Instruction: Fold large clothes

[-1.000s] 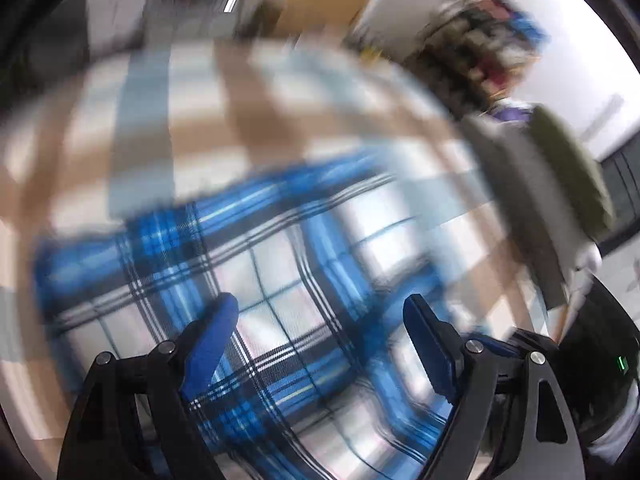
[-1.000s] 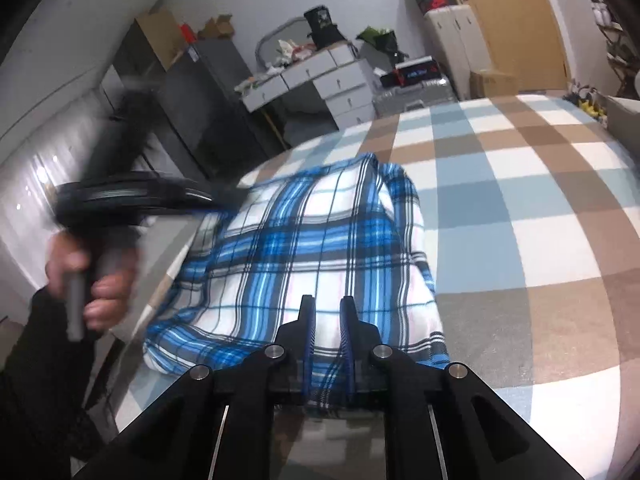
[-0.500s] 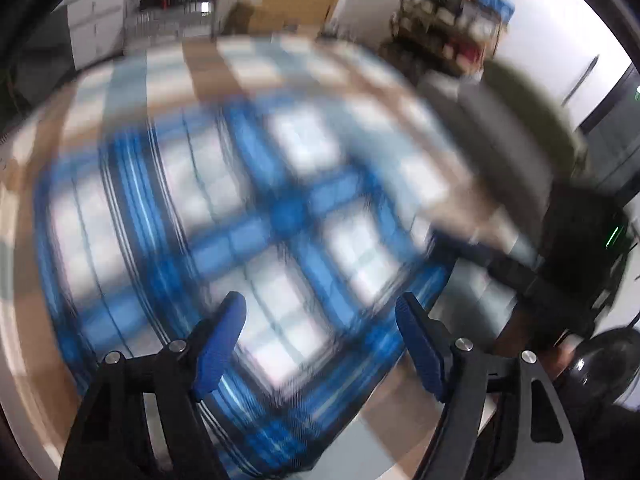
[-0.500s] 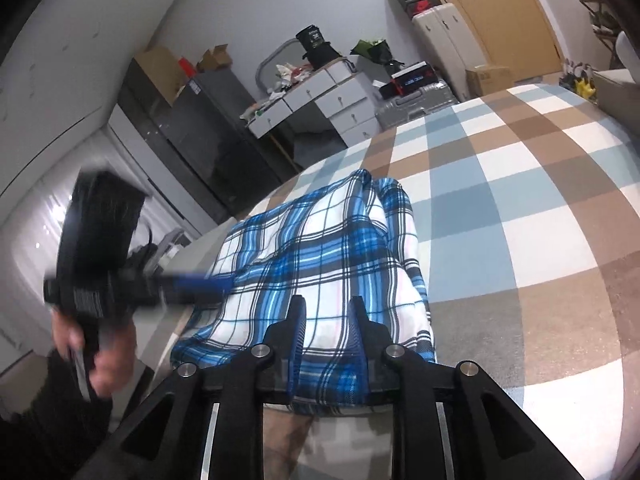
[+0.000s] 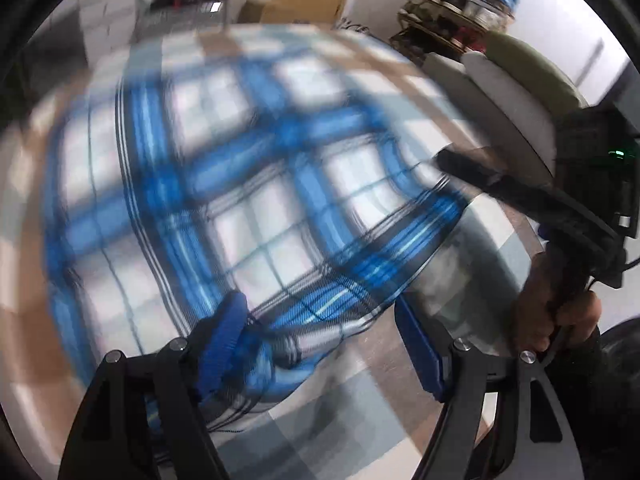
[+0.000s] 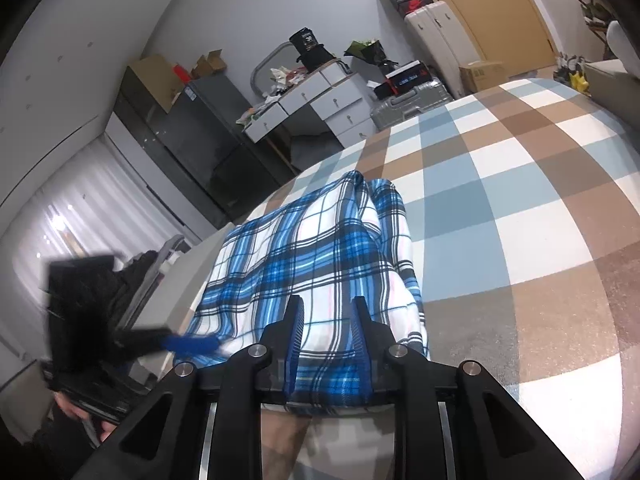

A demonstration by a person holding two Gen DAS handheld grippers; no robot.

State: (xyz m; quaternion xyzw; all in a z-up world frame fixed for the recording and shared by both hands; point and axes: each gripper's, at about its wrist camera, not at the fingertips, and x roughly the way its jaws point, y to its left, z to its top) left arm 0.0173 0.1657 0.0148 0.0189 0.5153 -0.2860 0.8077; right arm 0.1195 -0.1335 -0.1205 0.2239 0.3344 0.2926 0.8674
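A blue, white and black plaid garment (image 6: 312, 248) lies folded on the checked bed cover (image 6: 500, 184), near the bed's corner. My right gripper (image 6: 328, 320) hovers at the garment's near edge. Its jaws stand a narrow gap apart, and cloth shows between them without being pinched. My left gripper (image 5: 320, 336) is wide open over the garment's (image 5: 260, 200) near corner, one blue pad (image 5: 220, 328) resting against the cloth. The right wrist view shows the left gripper (image 6: 192, 344), blurred, at the garment's left edge. In the left wrist view the right gripper (image 5: 452, 160) touches the garment's right edge.
The bed's edge runs just in front of both grippers. Pillows (image 5: 520, 80) lie at the bed's far right. Beyond the bed stand a white drawer unit (image 6: 320, 100), a silver suitcase (image 6: 412, 100) and a dark cabinet (image 6: 180, 132). A hand (image 5: 560, 312) holds the right gripper.
The right gripper's jaws have parted from the cloth edge and lifted a little. The left gripper came down and across to the garment's near corner.
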